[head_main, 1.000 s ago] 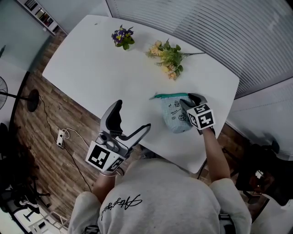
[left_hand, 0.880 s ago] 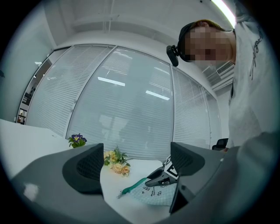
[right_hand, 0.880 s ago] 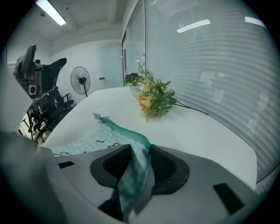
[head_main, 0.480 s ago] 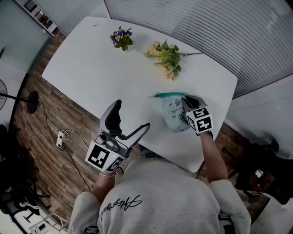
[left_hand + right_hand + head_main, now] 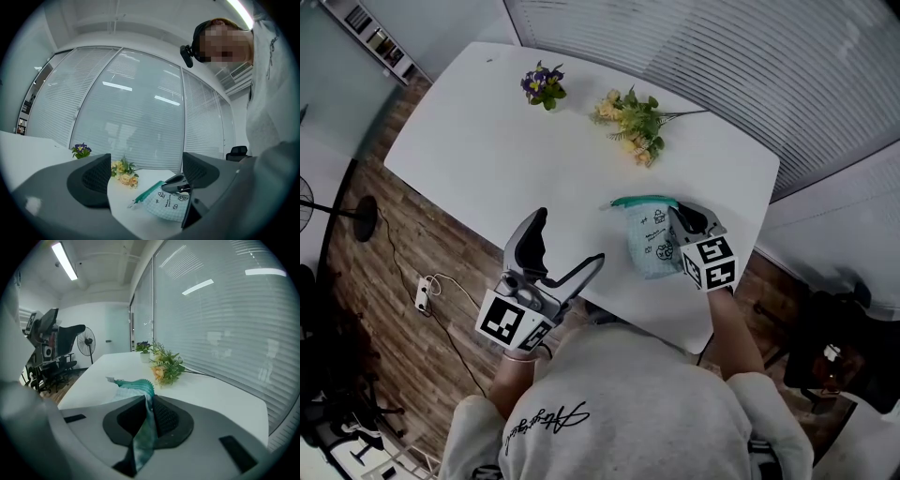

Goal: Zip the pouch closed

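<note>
We are finding bare table (image 5: 478,141) lying open just ahead of our left claw (image 5: 572,236); the pouch (image 5: 649,242) is sitting ahead to its right, the yellow bouquet (image 5: 636,124) is blocking farther ahead (purple posy (image 5: 542,84) sitting well left).

A white counter (image 5: 478,141) carries a small purple flower bunch (image 5: 542,84) at its far left, with a yellow bouquet (image 5: 636,124) lying to its right. Slatted blinds (image 5: 722,66) run beyond. On the wood floor (image 5: 394,272) at left are a fan (image 5: 86,340) and a power strip (image 5: 422,292).

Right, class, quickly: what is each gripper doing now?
Left gripper: open, empty.
Right gripper: fingers closing on the pouch, pinching its edge.
</note>
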